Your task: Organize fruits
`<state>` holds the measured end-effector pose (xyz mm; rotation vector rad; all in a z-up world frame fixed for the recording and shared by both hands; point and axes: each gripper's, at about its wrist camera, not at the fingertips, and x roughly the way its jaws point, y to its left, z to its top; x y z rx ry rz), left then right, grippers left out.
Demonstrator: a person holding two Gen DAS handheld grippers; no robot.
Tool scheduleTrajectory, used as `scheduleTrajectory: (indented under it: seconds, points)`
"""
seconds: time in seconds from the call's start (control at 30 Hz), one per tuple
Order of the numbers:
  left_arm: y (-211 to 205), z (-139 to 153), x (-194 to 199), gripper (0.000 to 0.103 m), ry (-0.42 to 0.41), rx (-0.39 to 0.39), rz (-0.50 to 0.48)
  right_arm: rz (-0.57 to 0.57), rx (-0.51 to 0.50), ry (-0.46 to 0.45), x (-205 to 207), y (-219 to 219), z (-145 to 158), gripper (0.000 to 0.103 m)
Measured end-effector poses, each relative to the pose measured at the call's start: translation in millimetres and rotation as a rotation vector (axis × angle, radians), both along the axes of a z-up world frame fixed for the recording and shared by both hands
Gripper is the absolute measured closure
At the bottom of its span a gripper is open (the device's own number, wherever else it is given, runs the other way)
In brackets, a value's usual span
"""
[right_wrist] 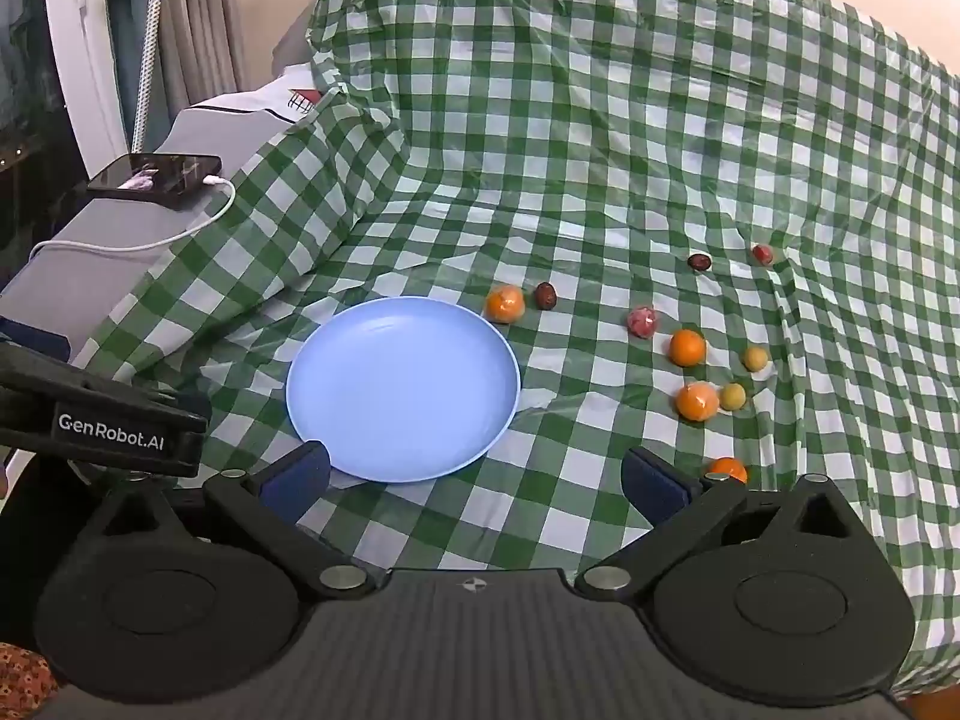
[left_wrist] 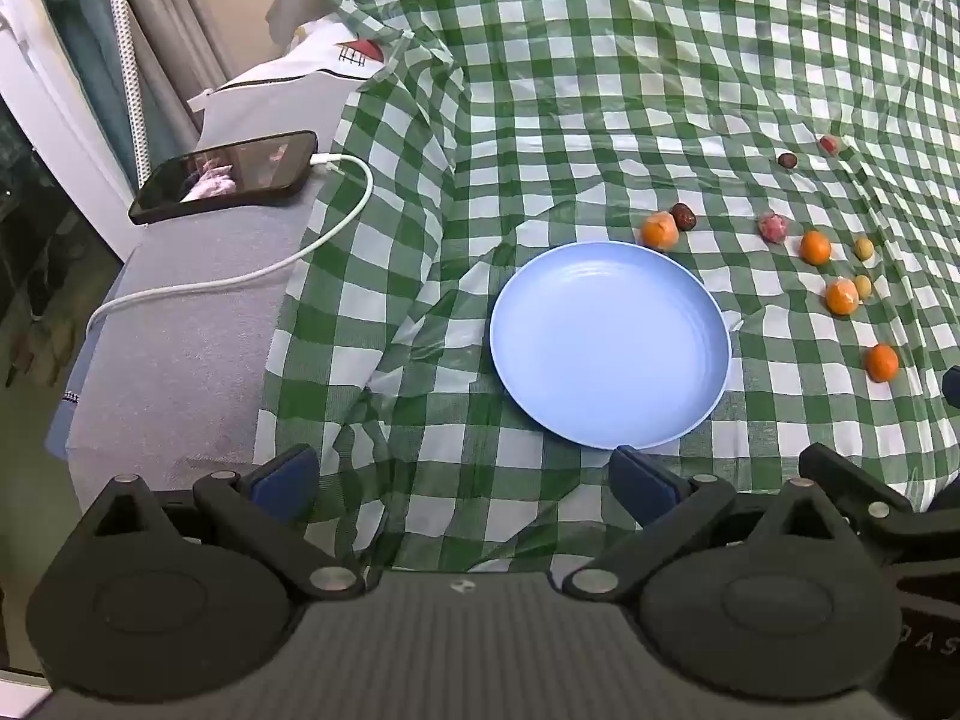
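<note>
An empty light blue plate (left_wrist: pixel 609 345) lies on the green checked cloth; it also shows in the right wrist view (right_wrist: pixel 402 387). Several small fruits lie to its right: oranges (left_wrist: pixel 660 231) (right_wrist: pixel 687 347), dark red fruits (left_wrist: pixel 683 216) (right_wrist: pixel 546 295), pink ones (right_wrist: pixel 642 321) and yellow-green ones (right_wrist: pixel 732 396). One orange (right_wrist: pixel 728 469) lies just past my right gripper's right finger. My left gripper (left_wrist: pixel 462 480) is open and empty, just in front of the plate. My right gripper (right_wrist: pixel 477 480) is open and empty, at the plate's near right edge.
A black phone (left_wrist: pixel 225 177) with a white charging cable (left_wrist: pixel 240 276) lies on a grey surface left of the cloth. The cloth (right_wrist: pixel 600 120) is wrinkled and rises at the back. The left gripper's body (right_wrist: pixel 102 420) shows at the right view's left edge.
</note>
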<state>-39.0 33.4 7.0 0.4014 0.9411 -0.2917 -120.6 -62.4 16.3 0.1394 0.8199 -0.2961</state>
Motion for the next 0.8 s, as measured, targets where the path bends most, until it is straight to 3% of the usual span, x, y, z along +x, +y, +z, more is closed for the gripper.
scheduleTrajectory:
  seconds: [0.3,0.47,0.57,0.8]
  points:
    - [1,-3,0,0.0,0.002,0.007,-0.005,0.013,0.005,-0.001,0,3,-4,0.001]
    - [2,-4,1,0.0,0.002,0.007,-0.004,-0.011,0.11,0.001,2,-10,-2,0.001]
    - [2,-4,1,0.0,0.001,0.008,-0.005,-0.012,0.082,0.002,0,-6,-4,0.001]
    - [2,-4,2,0.0,0.003,0.008,-0.004,0.014,0.102,-0.072,-2,-1,-4,0.001]
